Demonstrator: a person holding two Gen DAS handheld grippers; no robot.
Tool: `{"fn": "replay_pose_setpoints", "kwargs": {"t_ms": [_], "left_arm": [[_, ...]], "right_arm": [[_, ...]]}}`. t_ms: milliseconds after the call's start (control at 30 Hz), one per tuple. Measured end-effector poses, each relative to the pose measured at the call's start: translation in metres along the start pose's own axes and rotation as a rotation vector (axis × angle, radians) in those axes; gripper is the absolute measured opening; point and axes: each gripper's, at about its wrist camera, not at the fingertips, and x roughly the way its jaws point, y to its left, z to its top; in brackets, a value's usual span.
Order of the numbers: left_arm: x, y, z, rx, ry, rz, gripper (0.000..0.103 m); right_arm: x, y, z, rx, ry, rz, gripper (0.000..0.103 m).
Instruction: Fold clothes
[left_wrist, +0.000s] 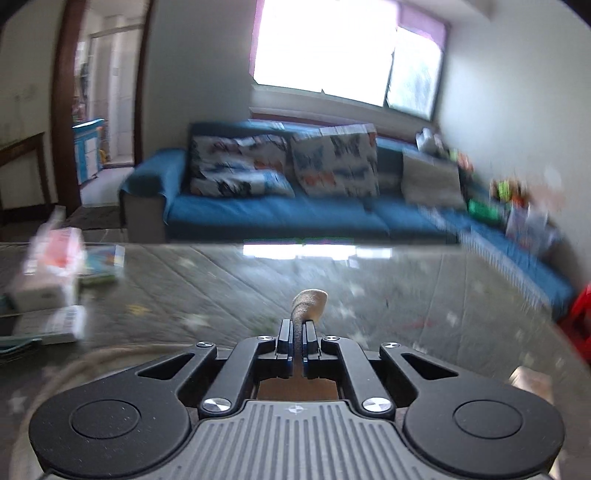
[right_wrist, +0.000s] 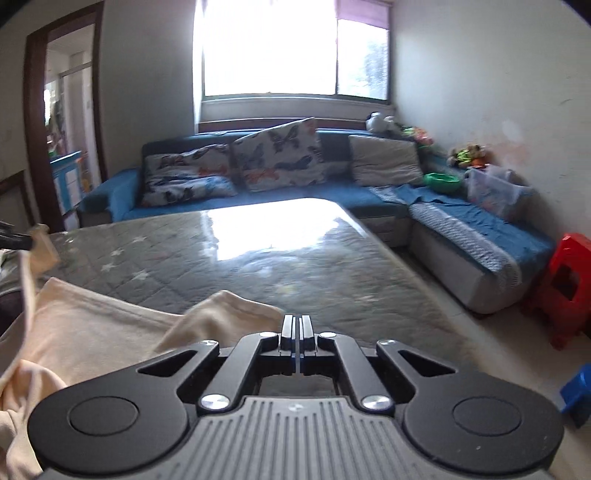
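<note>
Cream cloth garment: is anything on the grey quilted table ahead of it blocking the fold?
Nothing visible does. The quilted grey table top ahead of the cream cloth garment is bare; boxes and booklets sit at its far-left edge.

Glossy grey table (right_wrist: 258, 266) carried a quilted, star-patterned surface; cream garment (right_wrist: 92, 332) lay at its near left; boxes and booklets (left_wrist: 55, 280) occupied its left edge.
</note>
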Motion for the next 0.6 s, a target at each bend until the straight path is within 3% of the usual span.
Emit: {"fn": "replay_pose_setpoints", "kwargs": {"t_ms": [133, 333, 433, 600], "left_arm": [[-0.068, 0.044, 0.002, -0.098, -0.098, 0.026, 0.005], [-0.150, 0.096, -0.028, -0.186, -0.140, 0.094, 0.005], [-0.171, 0.115, -0.054, -0.230, -0.114, 0.143, 0.005], [-0.174, 0.145, -0.095, -0.322, -0.024, 0.229, 0.005]], "right_arm": [[-0.022, -0.025, -0.003, 0.028, -0.001, -0.039, 0.001], [-0.023, -0.025, -0.012, 0.061, 0.046, 0.045, 0.008], [-0.007, -0.020, -0.012, 0.105, 0.073, 0.119, 0.023], [0.032, -0.002, -0.005, 0.122, 0.121, 0.151, 0.024]]}}
